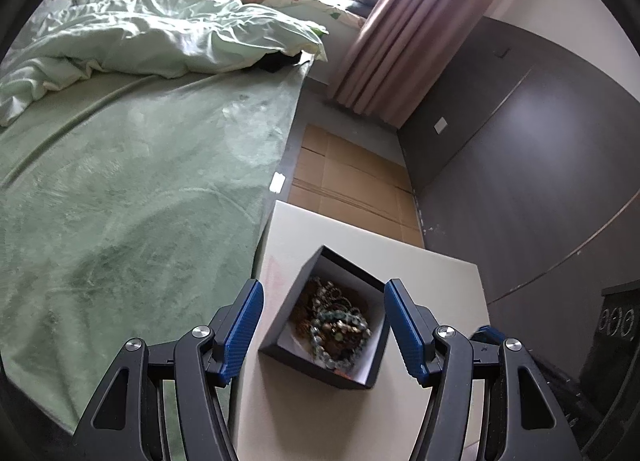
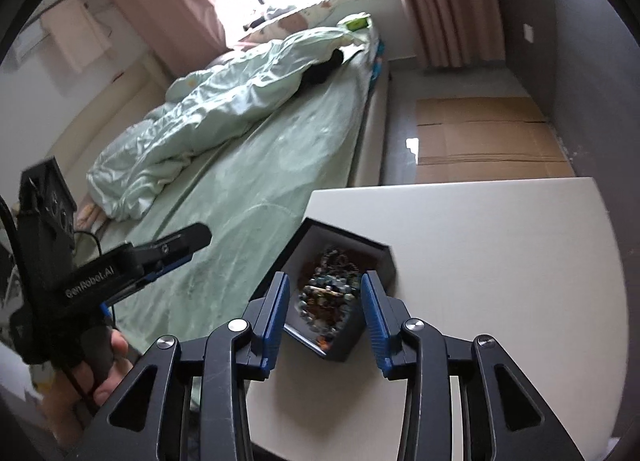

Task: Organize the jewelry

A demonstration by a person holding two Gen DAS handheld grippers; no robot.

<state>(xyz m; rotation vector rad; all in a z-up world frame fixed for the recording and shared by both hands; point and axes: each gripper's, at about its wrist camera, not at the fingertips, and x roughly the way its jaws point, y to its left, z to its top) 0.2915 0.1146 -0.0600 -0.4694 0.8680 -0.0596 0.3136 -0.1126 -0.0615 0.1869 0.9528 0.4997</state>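
My left gripper [image 1: 324, 325] and right gripper [image 2: 325, 311] both hang spread and empty above the black box [image 1: 316, 269] on the white table [image 1: 440, 281]. The beaded bracelets [image 1: 340, 325] lie tangled inside it; sorting looks unstarted.

A pale, cream-coloured table [image 1: 436, 277] stands just beside a bed, its top plain and smooth. On it sits one dark box [image 1: 340, 371], open at the top, turned corner-on and placed near the table's bed-side edge. The box has a white lining and holds a tangled heap of beaded jewelry [image 1: 334, 319], brown and pale turquoise strands piled together
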